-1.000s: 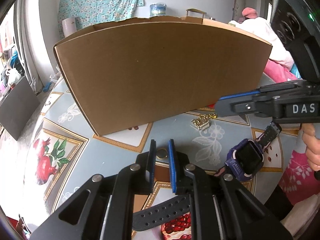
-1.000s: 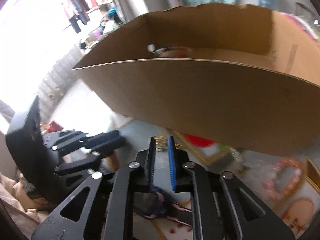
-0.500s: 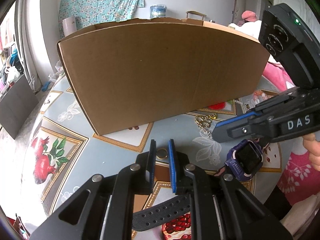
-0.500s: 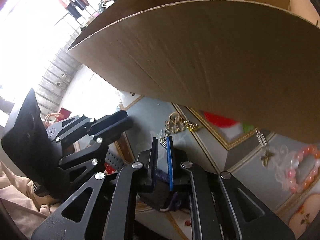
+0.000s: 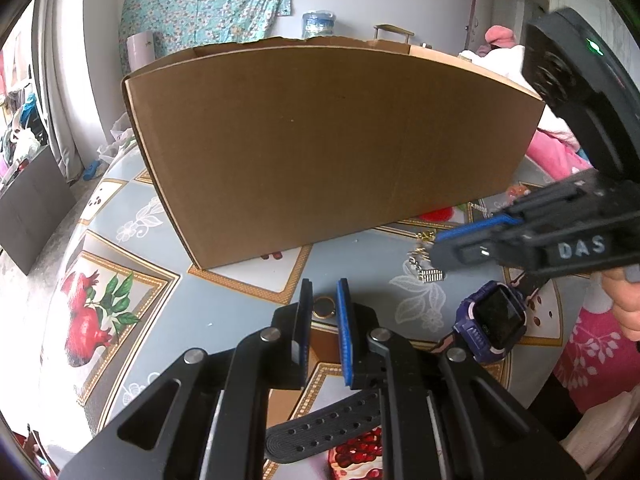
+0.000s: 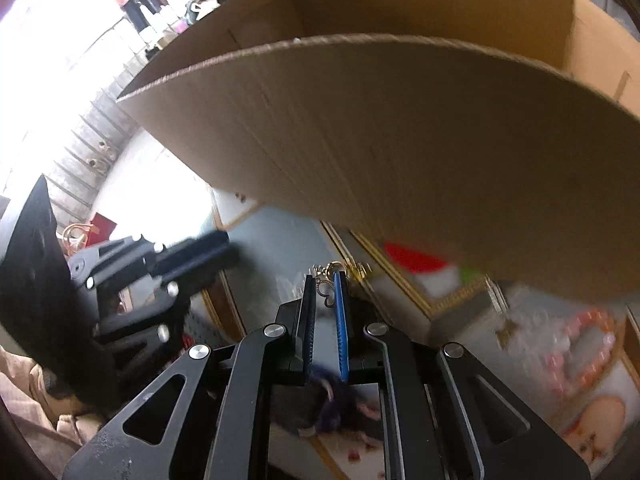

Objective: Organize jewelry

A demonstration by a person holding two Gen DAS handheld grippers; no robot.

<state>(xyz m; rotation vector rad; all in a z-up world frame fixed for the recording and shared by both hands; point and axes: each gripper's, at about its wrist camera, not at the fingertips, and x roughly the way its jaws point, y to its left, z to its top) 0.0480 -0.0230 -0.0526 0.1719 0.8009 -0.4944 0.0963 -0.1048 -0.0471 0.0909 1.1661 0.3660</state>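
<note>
A gold chain with charms (image 5: 425, 265) lies on the patterned table in front of a big cardboard box (image 5: 320, 144). My right gripper (image 6: 323, 278) points down at the gold chain (image 6: 335, 270), tips just above it, jaws nearly together with only a thin slit; nothing is pinched. In the left wrist view the right gripper (image 5: 438, 250) reaches in from the right. My left gripper (image 5: 323, 284) is also shut to a narrow slit, hovering near a gold ring (image 5: 323, 307) on the table. A purple smartwatch (image 5: 492, 320) lies to the right.
A black perforated strap (image 5: 320, 428) lies under my left gripper. A pink bead bracelet (image 6: 588, 344) sits at the right near the cardboard box (image 6: 400, 128). The left gripper (image 6: 192, 258) stands close on the left. A person's hand (image 5: 624, 300) holds the right tool.
My right gripper has tipped down from the level of the box's rim to the table and now hangs over the gold chain. The left gripper has stayed put.
</note>
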